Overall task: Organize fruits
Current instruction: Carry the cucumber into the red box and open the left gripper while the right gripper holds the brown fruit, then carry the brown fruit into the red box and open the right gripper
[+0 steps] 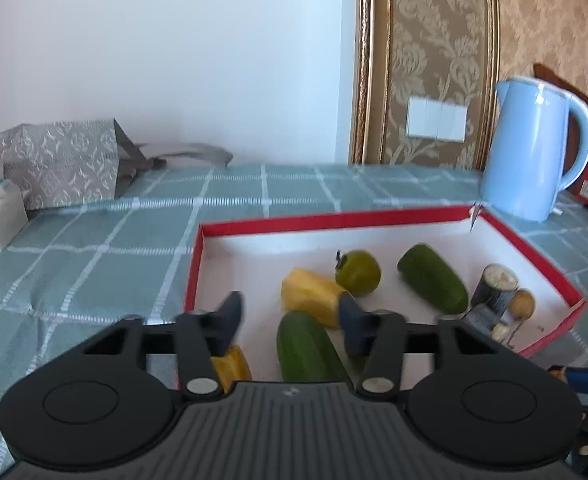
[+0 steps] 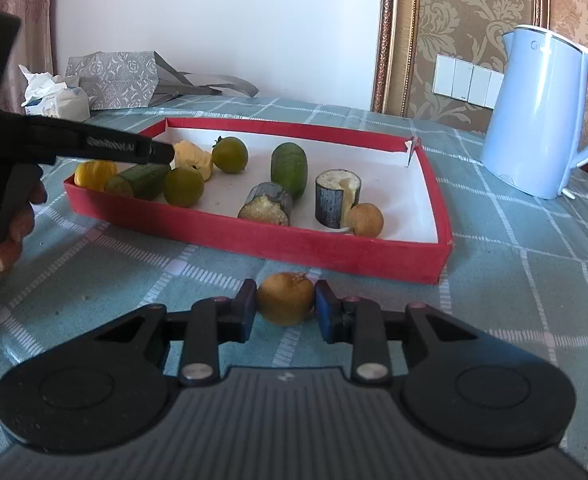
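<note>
A shallow red cardboard tray with a white floor [image 2: 334,246] sits on a table spread with a pale green checked cloth [image 2: 534,280], already stocked with toy produce. The right gripper [image 2: 286,306] hovers just above the cloth in front of the tray's near wall, its dark blue pads pressed against either side of a round tan-brown fruit [image 2: 286,298]. The left gripper [image 1: 290,320] reaches over the tray's left end with its jaws parted and nothing between the pads; a cut green cucumber half [image 1: 306,348] lies on the tray floor directly below it, with a small yellow ribbed pumpkin [image 1: 234,364] to one side and a pale yellow chunk [image 1: 314,292] just beyond. In the right wrist view a bare hand [image 2: 14,220] grips that tool's black handle. Further along the tray lie two round green tomato-like fruits [image 2: 230,154], a second green cucumber half [image 2: 289,168], two grey-skinned stubs with yellow cut faces [image 2: 332,196] and another tan-brown ball [image 2: 366,220]. A light blue electric kettle [image 2: 542,116] stands to the tray's right, well apart from a grey patterned paper bag [image 2: 122,78] and a tissue pack [image 2: 58,100] at the far left.
</note>
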`<act>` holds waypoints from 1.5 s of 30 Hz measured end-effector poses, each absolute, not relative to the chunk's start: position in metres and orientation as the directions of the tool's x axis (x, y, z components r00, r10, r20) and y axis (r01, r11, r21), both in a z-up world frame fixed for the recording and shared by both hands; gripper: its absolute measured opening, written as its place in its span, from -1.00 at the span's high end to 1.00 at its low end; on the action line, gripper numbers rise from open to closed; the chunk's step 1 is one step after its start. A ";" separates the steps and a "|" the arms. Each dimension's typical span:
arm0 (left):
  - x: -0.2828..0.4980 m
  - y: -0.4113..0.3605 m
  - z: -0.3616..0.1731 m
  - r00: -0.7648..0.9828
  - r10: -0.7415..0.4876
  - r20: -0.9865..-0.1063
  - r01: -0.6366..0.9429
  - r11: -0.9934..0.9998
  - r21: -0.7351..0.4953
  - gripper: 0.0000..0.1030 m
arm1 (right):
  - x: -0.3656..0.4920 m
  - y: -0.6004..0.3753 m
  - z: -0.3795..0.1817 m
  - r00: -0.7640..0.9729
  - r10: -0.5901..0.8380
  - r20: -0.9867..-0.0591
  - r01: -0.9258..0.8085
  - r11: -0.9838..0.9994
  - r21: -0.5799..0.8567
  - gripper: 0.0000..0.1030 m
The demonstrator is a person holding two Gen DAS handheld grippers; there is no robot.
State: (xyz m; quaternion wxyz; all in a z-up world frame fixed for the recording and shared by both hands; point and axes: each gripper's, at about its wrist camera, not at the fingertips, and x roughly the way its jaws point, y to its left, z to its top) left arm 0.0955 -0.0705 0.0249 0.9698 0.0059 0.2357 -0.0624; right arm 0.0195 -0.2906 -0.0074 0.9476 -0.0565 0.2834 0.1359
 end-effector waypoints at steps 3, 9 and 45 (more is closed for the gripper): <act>0.089 -0.068 0.030 0.899 -0.113 -0.423 0.113 0.993 -0.024 -0.22 | 0.019 -0.290 -0.007 0.802 0.228 -0.553 -0.292 0.956 -0.030 0.43; 0.067 -0.064 0.038 0.914 -0.122 -0.388 0.120 0.992 -0.031 -0.22 | 0.019 -0.290 -0.008 0.801 0.227 -0.554 -0.292 0.956 -0.031 0.43; 0.022 -0.073 0.012 0.821 -0.200 -0.535 0.176 0.980 -0.097 -0.22 | 0.040 -0.279 0.035 0.860 0.203 -0.467 -0.241 0.970 -0.021 0.43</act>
